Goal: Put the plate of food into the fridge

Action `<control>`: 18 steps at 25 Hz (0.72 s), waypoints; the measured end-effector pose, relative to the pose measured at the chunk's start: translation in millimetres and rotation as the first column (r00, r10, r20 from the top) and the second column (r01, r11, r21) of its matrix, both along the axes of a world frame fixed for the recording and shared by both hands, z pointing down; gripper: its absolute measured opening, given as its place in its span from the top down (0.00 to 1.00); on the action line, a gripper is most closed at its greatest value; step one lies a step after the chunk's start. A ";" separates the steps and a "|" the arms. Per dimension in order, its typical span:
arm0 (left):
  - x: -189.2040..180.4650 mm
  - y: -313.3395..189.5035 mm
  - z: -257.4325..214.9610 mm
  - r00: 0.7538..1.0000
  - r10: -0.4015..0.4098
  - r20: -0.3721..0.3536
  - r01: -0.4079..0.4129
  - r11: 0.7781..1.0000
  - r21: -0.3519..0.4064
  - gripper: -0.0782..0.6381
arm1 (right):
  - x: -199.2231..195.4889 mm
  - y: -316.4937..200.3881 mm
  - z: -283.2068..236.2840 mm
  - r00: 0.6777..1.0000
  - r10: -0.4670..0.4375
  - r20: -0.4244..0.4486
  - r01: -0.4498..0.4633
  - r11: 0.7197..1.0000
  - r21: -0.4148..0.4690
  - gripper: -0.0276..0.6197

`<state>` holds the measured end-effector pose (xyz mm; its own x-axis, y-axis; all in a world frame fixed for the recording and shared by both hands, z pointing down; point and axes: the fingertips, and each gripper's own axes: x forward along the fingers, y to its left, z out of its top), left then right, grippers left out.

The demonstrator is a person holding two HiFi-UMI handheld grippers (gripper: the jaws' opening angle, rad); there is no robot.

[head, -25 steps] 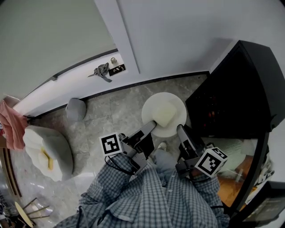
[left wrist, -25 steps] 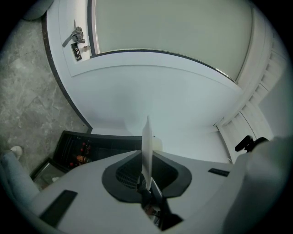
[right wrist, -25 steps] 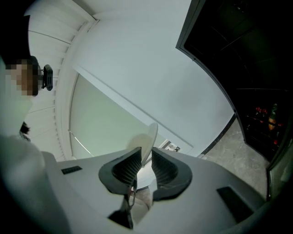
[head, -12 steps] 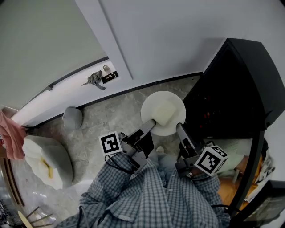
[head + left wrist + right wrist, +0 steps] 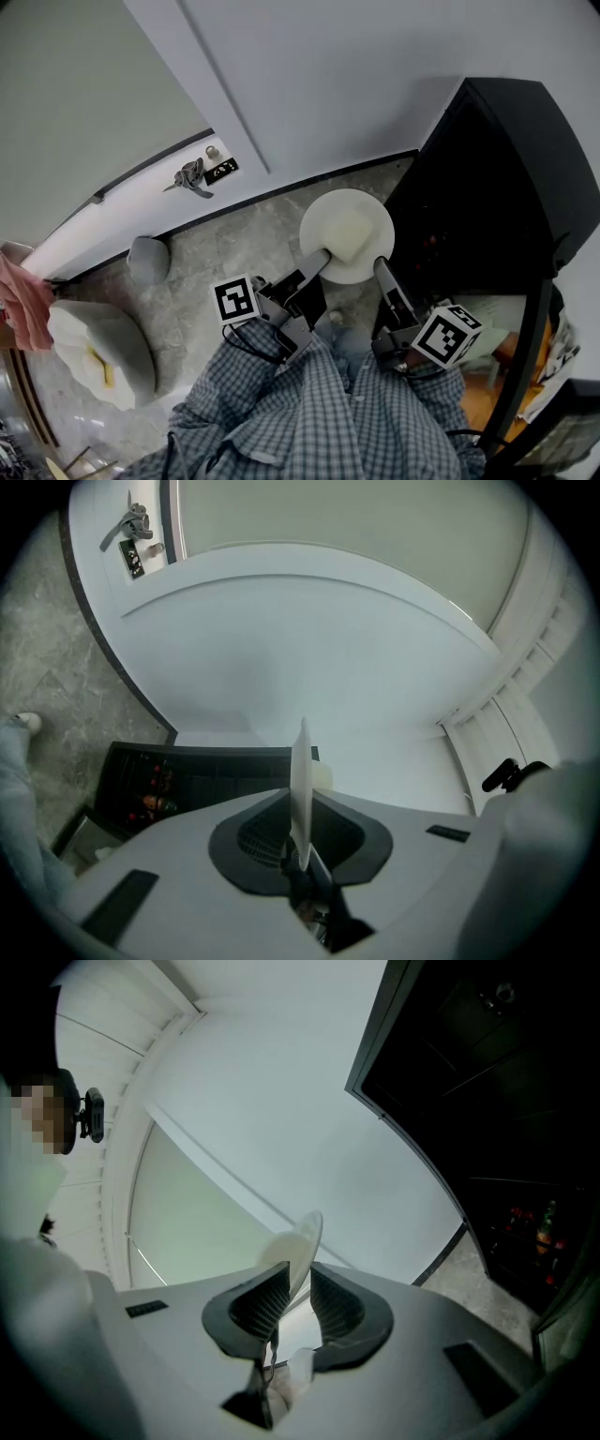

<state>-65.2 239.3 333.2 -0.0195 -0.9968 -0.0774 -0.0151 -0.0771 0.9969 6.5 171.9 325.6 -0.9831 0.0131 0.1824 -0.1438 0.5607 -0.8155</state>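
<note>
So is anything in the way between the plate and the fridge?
Nothing visible does. The left gripper and right gripper hold the plate by its near rim. The fridge stands open just to its right, with only bare floor beneath the gap.

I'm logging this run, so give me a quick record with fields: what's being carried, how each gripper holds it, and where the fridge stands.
carried item: white plate with a pale block of food on it
left gripper: shut on the plate's near rim
right gripper: shut on the plate's near rim
plate attitude: roughly level, above the grey stone floor
fridge: black, right of the plate, open, dark inside
task state: plate not yet inside the fridge
</note>
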 end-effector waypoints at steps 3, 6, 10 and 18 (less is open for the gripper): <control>-5.5 -10.6 2.3 1.000 0.019 -0.007 -0.019 1.000 0.001 0.83 | -4.1 -9.0 1.7 1.000 0.021 -0.006 -0.021 1.000 0.002 0.84; -11.1 -25.3 1.9 0.999 0.046 -0.006 -0.046 0.999 0.007 0.83 | -8.5 -21.3 2.6 0.999 0.046 -0.008 -0.046 0.999 0.004 0.84; -22.0 -41.0 4.9 0.997 0.067 -0.022 -0.067 0.998 0.005 0.83 | -17.9 -35.7 4.5 0.997 0.077 -0.013 -0.077 0.997 -0.001 0.84; -53.4 -86.8 8.9 0.987 0.161 -0.014 -0.161 0.987 -0.016 0.83 | -44.3 -74.0 9.8 0.989 0.145 -0.040 -0.145 0.989 -0.005 0.84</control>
<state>-118.7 152.5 342.1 0.1407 -0.9881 -0.0613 0.0088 -0.0607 0.9981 -37.8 97.9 335.4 -0.9668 -0.1275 0.2217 -0.2554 0.5251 -0.8118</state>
